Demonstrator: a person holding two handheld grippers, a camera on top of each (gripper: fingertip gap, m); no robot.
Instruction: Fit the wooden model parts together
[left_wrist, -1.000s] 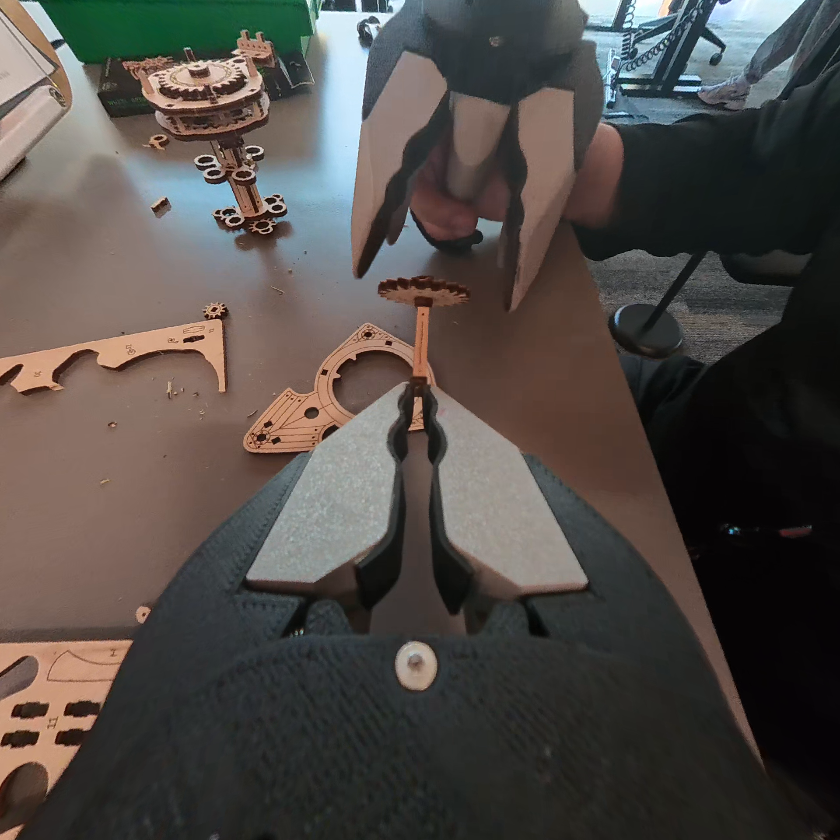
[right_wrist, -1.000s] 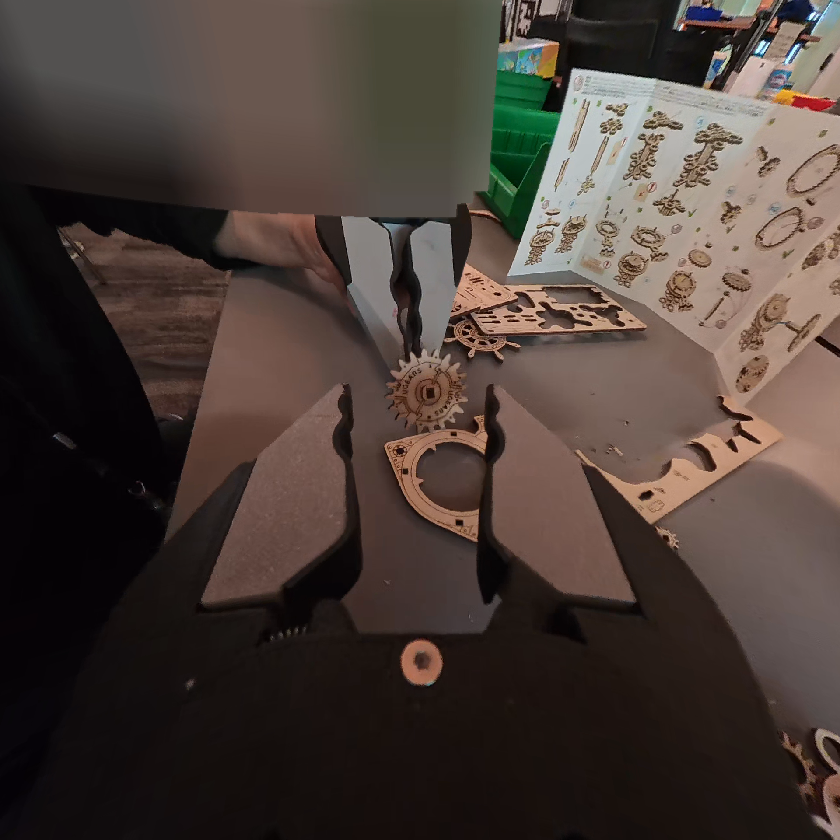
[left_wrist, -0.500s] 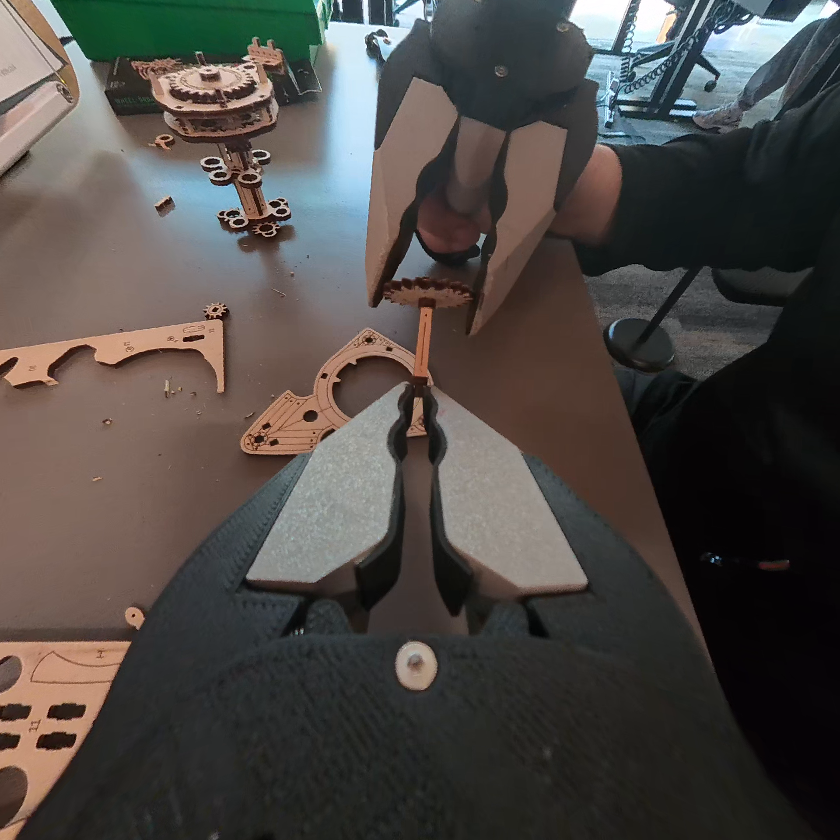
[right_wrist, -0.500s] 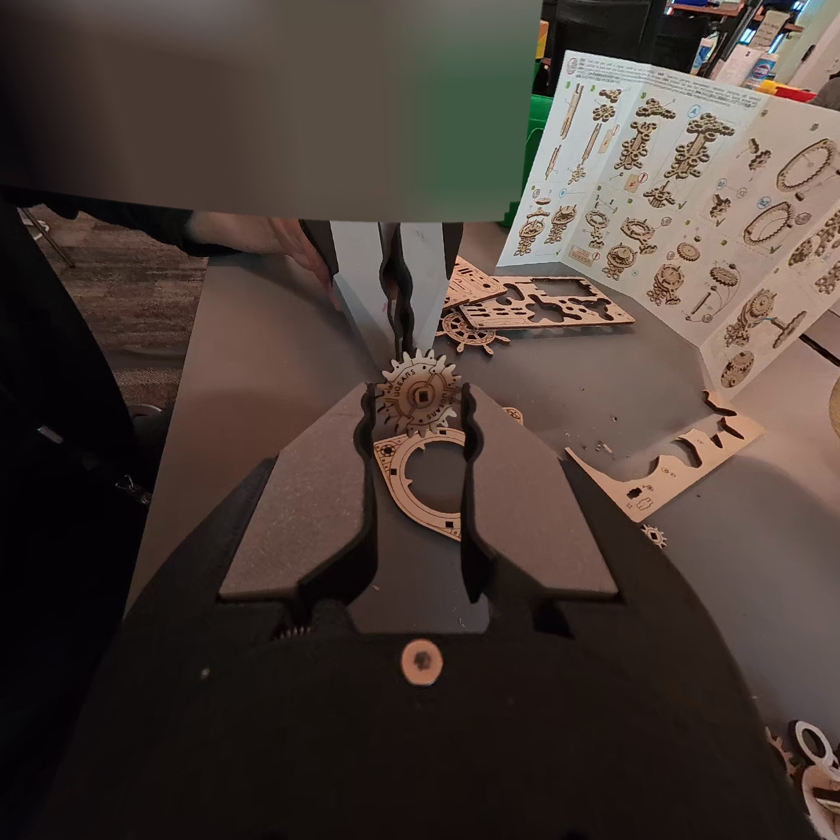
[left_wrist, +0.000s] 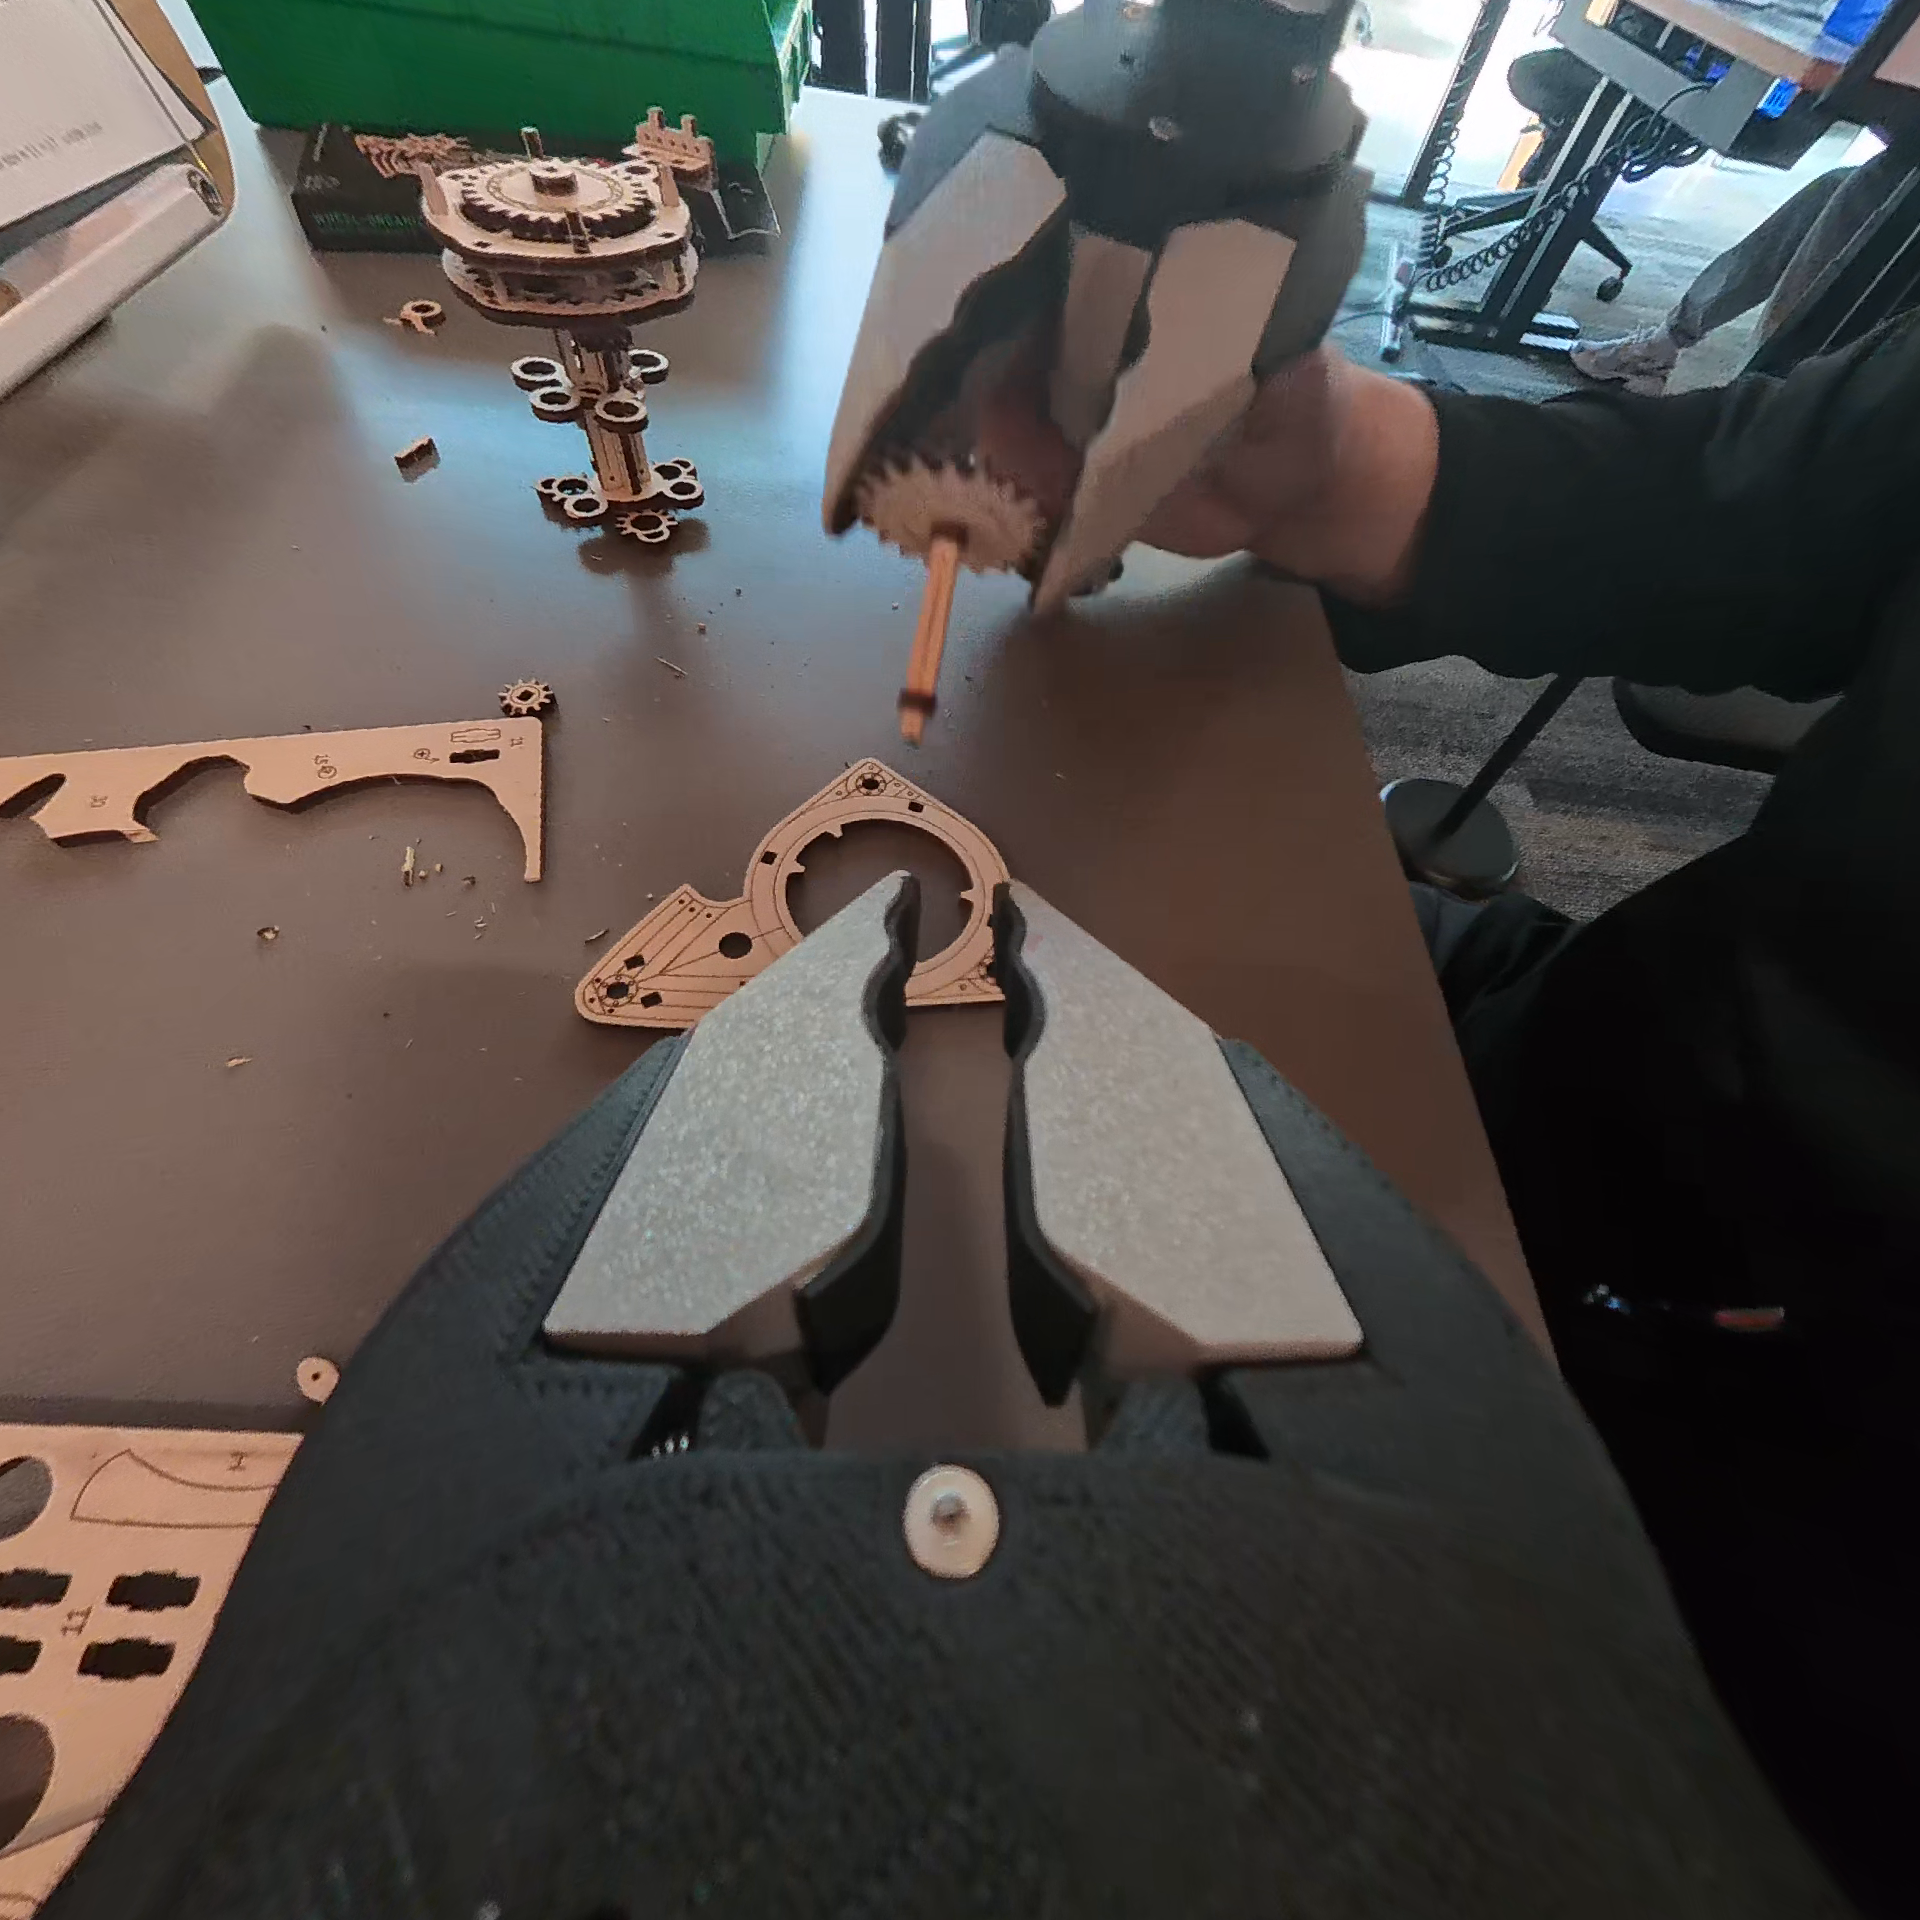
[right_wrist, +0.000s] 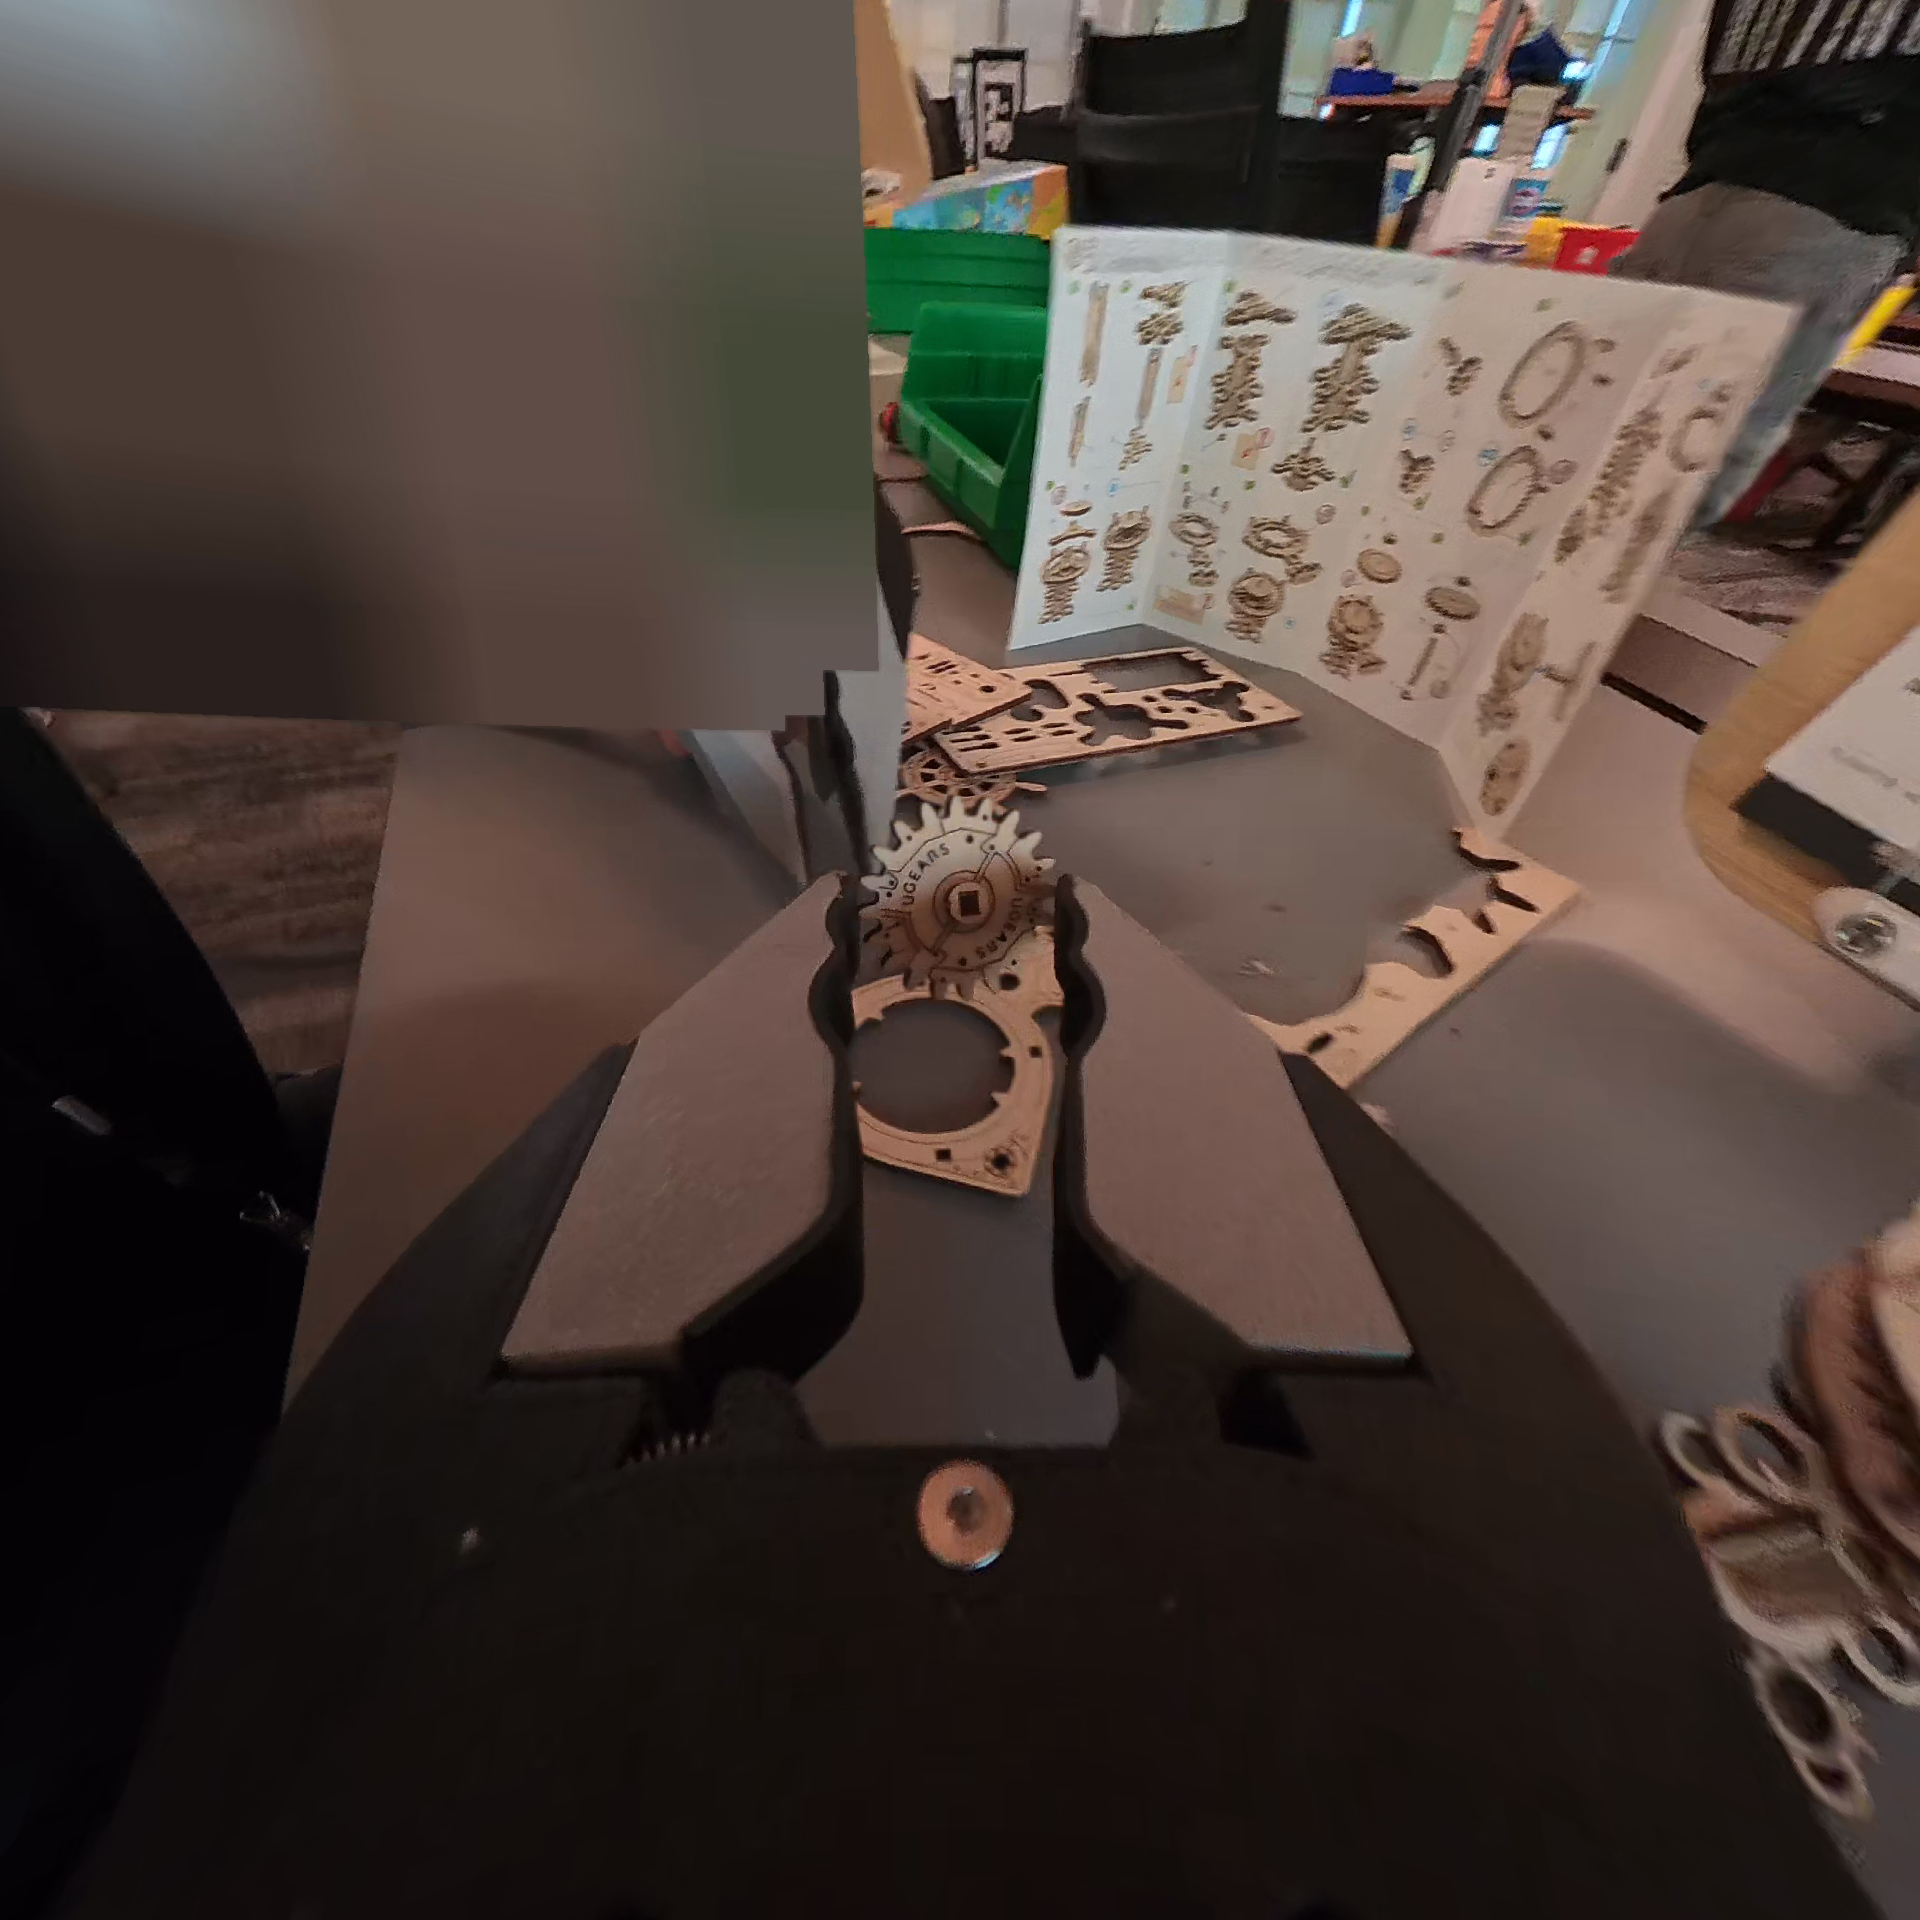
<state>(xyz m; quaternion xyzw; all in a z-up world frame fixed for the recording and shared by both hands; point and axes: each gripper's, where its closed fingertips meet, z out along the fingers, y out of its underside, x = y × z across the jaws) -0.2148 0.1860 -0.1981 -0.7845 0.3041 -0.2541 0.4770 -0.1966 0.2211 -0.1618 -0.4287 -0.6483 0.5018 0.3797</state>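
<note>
A toothed wooden gear (right_wrist: 956, 852) with a thin wooden axle (left_wrist: 928, 634) stuck through it is held above the table. My right gripper (right_wrist: 958, 899) is shut on the gear's rim; it also shows in the left wrist view (left_wrist: 945, 551), with the axle pointing down towards me. My left gripper (left_wrist: 954, 899) is slightly open and empty, low over a flat triangular wooden plate with a ring hole (left_wrist: 727, 935). The plate also shows in the right wrist view (right_wrist: 935, 1132). The left gripper's fingers (right_wrist: 847, 769) show behind the gear, partly hidden.
A built-up wooden gear model (left_wrist: 566, 239) stands at the far left by a green bin (left_wrist: 499, 52). A punched-out wooden strip (left_wrist: 291, 779) and a small gear (left_wrist: 525, 698) lie left. A folded instruction sheet (right_wrist: 1403, 499) stands behind punched sheets (right_wrist: 1091, 717). The table edge runs along the person's side. My hands' fingertips stand some 6 cm from each other.
My right gripper closed on the gear and drew it, with its axle, up and away. My left gripper opened a little and let go of the axle.
</note>
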